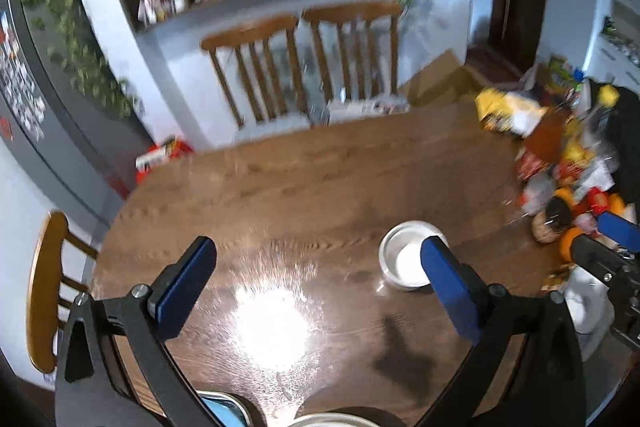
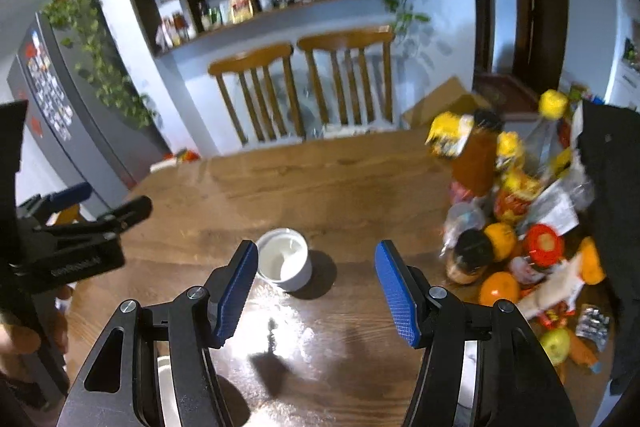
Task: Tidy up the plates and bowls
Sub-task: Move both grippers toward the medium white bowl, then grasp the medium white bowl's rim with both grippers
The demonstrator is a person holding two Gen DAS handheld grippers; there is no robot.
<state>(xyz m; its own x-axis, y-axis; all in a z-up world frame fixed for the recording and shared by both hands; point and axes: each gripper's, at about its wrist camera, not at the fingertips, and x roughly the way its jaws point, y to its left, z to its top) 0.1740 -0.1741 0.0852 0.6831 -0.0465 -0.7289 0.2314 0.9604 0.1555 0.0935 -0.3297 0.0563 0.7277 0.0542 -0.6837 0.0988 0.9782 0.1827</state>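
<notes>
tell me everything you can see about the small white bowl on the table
The small white bowl is round, straight-walled and glossy, ceramic by its look. It stands upright and empty on the brown wooden table, alone, apart from the food clutter to its right. Nothing grips it: the right gripper hangs open just behind it, and one blue finger overlaps it in the left wrist view.

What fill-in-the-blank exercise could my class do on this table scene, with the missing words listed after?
1. The small white ceramic bowl stands on the ____ wooden table.
2. The jaws of the right gripper are ____.
3. Behind the table stand ____ wooden chairs.
4. The pile of oranges and packets lies to the bowl's ____.

Missing words: brown; open; two; right
</notes>
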